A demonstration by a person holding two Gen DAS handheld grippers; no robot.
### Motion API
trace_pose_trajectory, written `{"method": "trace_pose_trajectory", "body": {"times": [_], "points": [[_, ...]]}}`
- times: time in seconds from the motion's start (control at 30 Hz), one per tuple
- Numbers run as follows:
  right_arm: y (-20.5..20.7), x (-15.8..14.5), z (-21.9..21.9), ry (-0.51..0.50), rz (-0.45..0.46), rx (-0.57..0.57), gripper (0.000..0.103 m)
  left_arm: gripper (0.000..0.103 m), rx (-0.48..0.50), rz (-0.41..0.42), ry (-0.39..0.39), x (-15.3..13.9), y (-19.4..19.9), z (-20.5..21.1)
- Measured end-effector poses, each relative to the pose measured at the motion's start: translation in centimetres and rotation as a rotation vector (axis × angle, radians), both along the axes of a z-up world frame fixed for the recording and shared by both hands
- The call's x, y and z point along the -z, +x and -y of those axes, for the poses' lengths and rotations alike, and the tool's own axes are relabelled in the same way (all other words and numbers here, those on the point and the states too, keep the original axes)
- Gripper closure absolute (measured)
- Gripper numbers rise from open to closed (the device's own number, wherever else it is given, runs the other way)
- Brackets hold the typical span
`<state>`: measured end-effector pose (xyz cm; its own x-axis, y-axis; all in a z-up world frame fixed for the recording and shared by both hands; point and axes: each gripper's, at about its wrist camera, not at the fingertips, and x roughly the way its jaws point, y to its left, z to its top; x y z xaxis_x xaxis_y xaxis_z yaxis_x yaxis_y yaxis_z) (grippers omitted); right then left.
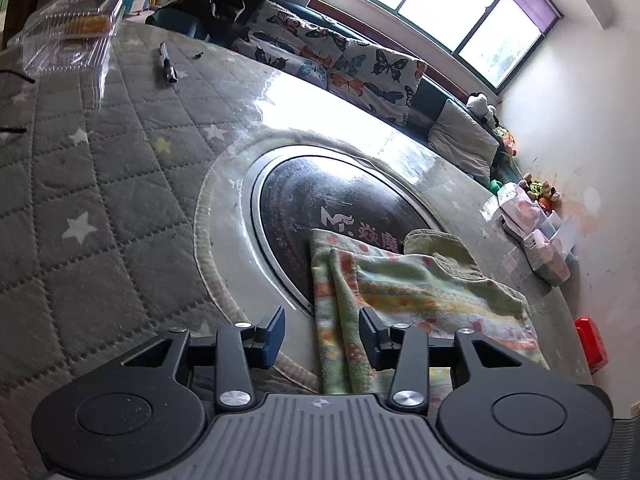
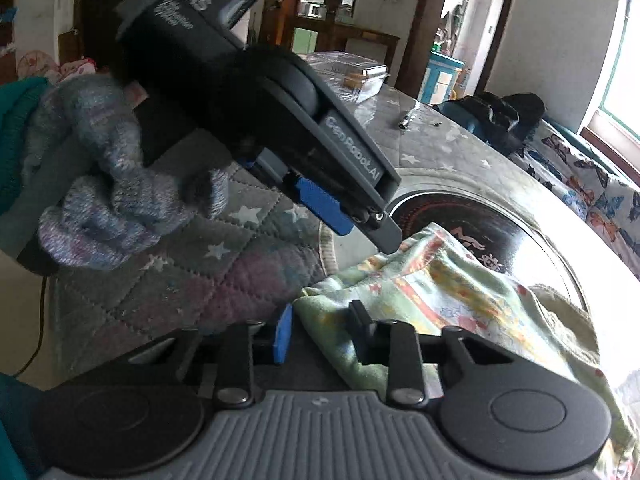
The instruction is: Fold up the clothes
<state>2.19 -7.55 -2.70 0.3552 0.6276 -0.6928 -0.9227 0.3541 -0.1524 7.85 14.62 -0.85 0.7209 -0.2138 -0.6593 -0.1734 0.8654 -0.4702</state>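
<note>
Garment (image 1: 420, 292) edge between parted left fingers (image 1: 272, 334), untouched

Soft printed terry cloth (image 1: 416, 284) on glossy, quilted table cover (image 1: 120, 184)

The folded garment (image 1: 420, 288) lay on the round table (image 1: 120, 200), partly over the inset disc (image 1: 320, 196) at its centre. Far across the table stood a clear plastic box (image 1: 68, 28), with a small tool, perhaps a pen (image 1: 168, 66), lying to its right. Behind the table ran a sofa (image 1: 360, 64) under the window (image 1: 448, 4). The left gripper (image 1: 322, 336) hung over the garment's near edge; the right gripper (image 2: 320, 334) straddled its corner, beside the left one.
</note>
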Motion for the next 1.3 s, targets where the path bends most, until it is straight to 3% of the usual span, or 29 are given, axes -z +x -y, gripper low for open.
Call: {"method": "trace_pose_trajectory", "body": {"times": [0.1,0.33,0.63,0.93,1.03,1.17,1.3], "points": [[0.4,-0.3,0.4,0.032,-0.025,0.024,0.089,0.050,-0.011,-0.007,-0.024,0.1,0.1,0.1],[1.8,-1.9,2.4,0.152,-0.124,0.096,0.093,0.039,-0.055,-0.024,-0.112,-0.2,0.5,0.0],[3.0,-4.0,4.7,0.258,-0.151,0.142,0.093,0.037,-0.133,-0.063,-0.219,0.3,1.5,0.7],[3.6,-4.1,5.0,0.274,-0.155,0.145,0.093,0.037,-0.158,-0.071,-0.298,0.9,1.9,1.1],[3.4,-3.7,4.8,0.272,-0.157,0.139,0.093,0.047,-0.158,-0.085,-0.330,1.3,2.2,1.1],[3.2,-3.5,4.9,0.269,-0.161,0.135,0.093,0.075,-0.158,-0.113,-0.378,2.2,2.5,1.0],[3.3,-3.3,5.0,0.263,-0.167,0.137,0.092,0.087,-0.163,-0.120,-0.395,2.8,2.5,0.9]]}}
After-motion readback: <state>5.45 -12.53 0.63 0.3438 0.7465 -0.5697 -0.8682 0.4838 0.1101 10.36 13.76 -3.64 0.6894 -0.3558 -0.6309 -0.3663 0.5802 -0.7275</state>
